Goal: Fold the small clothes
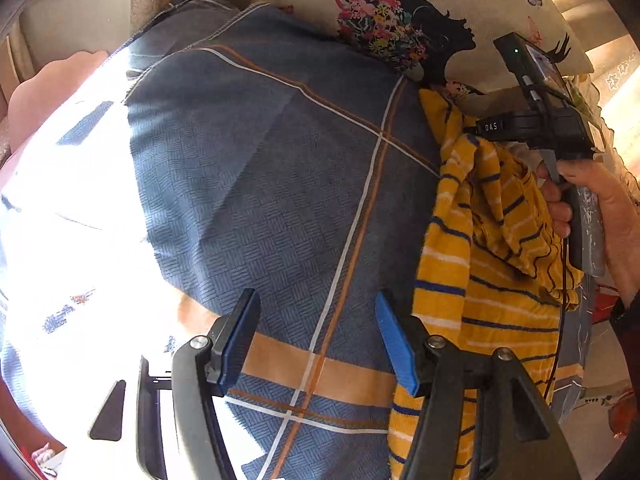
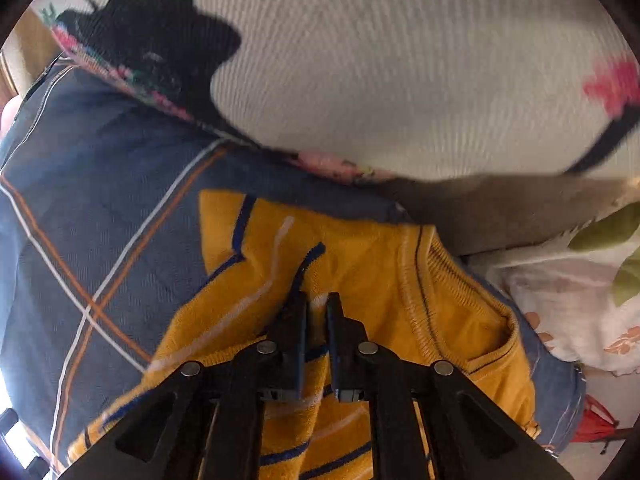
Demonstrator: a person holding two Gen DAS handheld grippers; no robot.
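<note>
yellow striped garment (image 2: pixel 360 280) in right hand-held gripper (image 2: pixel 318 320), apparently pinched

bed (image 1: pixel 256 184): sheet spread across the middle | garment (image 1: pixel 480 248): on the bed's right part, bunched, hanging from the right gripper (image 2: pixel 318 312) | pillow (image 1: pixel 400 12): at the far edge, behind the garment | left gripper (image 1: pixel 316 332): near side, over bare sheet, just left of the garment
</note>
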